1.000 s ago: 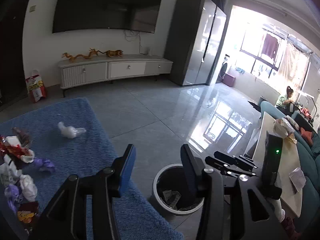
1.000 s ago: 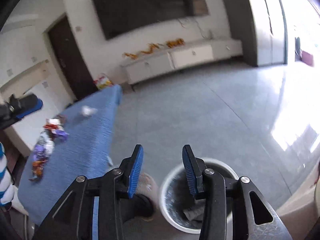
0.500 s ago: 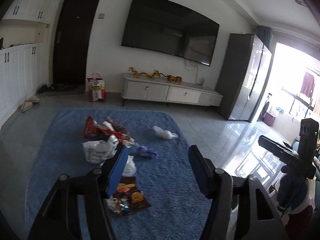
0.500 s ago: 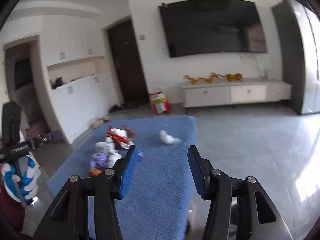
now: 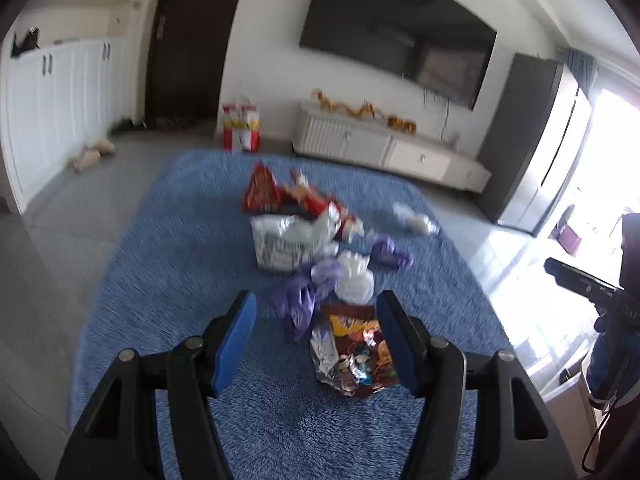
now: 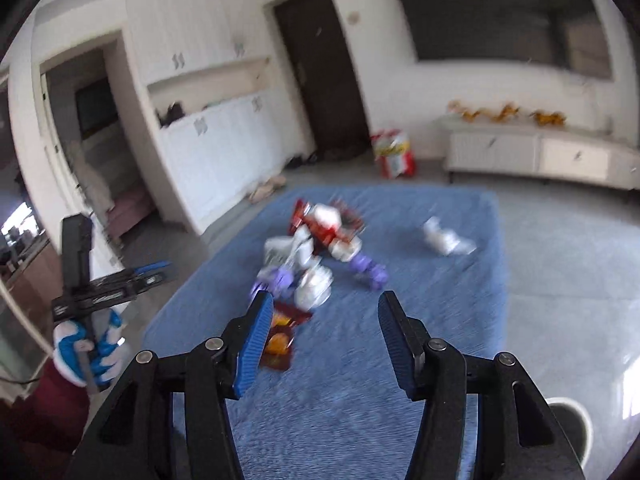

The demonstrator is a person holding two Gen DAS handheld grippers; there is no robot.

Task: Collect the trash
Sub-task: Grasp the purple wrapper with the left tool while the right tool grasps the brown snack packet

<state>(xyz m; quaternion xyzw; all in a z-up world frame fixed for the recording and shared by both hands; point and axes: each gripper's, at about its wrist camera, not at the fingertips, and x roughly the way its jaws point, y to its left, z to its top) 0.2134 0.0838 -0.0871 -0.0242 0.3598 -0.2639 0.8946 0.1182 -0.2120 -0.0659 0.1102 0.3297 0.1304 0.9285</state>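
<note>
A pile of trash lies on a blue rug (image 5: 176,240). In it are a dark red snack wrapper (image 5: 354,350), a purple bag (image 5: 304,296), a white crumpled bag (image 5: 354,280), a white printed packet (image 5: 280,242) and a red chip bag (image 5: 262,192). A white wad (image 5: 414,220) lies apart on the right. My left gripper (image 5: 316,344) is open and empty, above the rug just in front of the dark red wrapper. My right gripper (image 6: 324,344) is open and empty, short of the pile (image 6: 316,252). The white trash bin (image 6: 572,428) shows at the lower right.
A white TV cabinet (image 5: 392,152) stands under a wall TV at the back. A red and white bag (image 5: 240,128) sits by the dark door. White cupboards (image 5: 60,92) line the left wall. A grey fridge (image 5: 536,152) stands at the right. Grey tile floor surrounds the rug.
Both grippers swung away from the trash bin toward the rug and moved closer to the trash pile. Both stay open and empty.
</note>
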